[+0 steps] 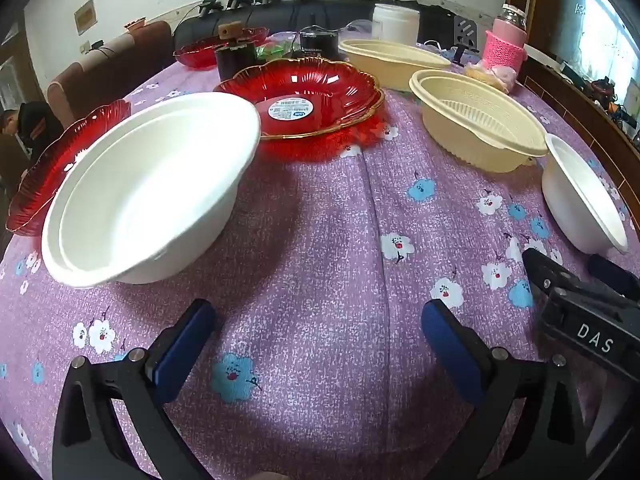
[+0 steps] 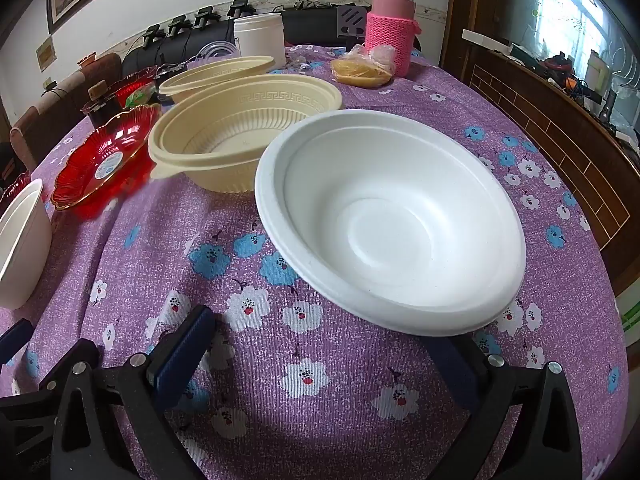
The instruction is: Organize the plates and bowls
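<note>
Both grippers hang over the near edge of the worktop (image 1: 328, 240), tilted down at the purple flowered cloth. Left gripper (image 1: 318, 320) – fingers spread wide, nothing between them, only cloth below. Right gripper (image 2: 324, 332) – fingers also wide apart, gripping nothing; its right finger (image 2: 452, 364) is partly hidden under the near rim of a white bowl (image 2: 396, 224), touching or not I cannot tell.

Where the dishes sit:
- That white bowl stands near right, just ahead of the right gripper, upright, empty.
- A second white bowl (image 1: 148, 188) stands near left, ahead and left of the left gripper, empty too.
- Red plate with gold rim (image 1: 308, 100) – middle of the worktop, a sticker in its centre, just beyond the left white bowl.
- Another red plate (image 1: 60, 160) behind the left white bowl at the left edge, partly covered by it.
- A third red dish (image 1: 200, 52) far back.
- Beige ribbed bowl (image 2: 244, 128) – centre right, just behind the right white bowl; a second beige bowl (image 2: 216, 74) right behind it.

Far end: white jar (image 2: 260, 40), flask in a pink knit sleeve (image 2: 390, 36), a bagged yellow item (image 2: 360, 70) beside it.
</note>
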A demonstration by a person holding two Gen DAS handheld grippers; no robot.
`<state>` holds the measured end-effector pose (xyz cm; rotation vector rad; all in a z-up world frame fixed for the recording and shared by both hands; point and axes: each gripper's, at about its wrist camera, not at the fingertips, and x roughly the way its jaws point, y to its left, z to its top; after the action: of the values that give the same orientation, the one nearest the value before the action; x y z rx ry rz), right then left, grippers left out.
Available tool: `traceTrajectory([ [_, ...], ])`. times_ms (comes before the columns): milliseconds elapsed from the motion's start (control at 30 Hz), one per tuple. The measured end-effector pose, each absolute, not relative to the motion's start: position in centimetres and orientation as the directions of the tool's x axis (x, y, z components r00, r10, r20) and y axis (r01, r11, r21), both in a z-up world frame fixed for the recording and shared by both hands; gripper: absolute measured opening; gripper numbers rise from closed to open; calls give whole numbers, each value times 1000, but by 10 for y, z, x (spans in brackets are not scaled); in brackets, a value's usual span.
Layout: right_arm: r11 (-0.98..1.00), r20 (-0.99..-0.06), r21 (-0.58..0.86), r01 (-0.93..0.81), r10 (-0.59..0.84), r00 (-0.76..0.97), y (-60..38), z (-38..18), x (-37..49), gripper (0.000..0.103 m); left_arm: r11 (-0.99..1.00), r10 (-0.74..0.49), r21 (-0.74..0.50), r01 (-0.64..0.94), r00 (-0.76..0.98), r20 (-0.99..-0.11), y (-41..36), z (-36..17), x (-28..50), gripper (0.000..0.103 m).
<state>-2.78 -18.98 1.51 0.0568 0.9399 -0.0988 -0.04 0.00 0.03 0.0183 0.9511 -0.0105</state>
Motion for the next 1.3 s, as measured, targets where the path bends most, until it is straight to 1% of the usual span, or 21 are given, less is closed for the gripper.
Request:
traceTrajectory([
  [1100, 994, -807, 6, 109, -60, 587, -190, 15, -28, 102, 1000, 2, 9, 10, 578, -816, 0, 0, -1, 103],
  [1300, 994, -807, 5, 109, -60, 587, -190, 15, -28, 102, 999, -19, 7, 44, 560, -828, 3, 2, -3, 103],
])
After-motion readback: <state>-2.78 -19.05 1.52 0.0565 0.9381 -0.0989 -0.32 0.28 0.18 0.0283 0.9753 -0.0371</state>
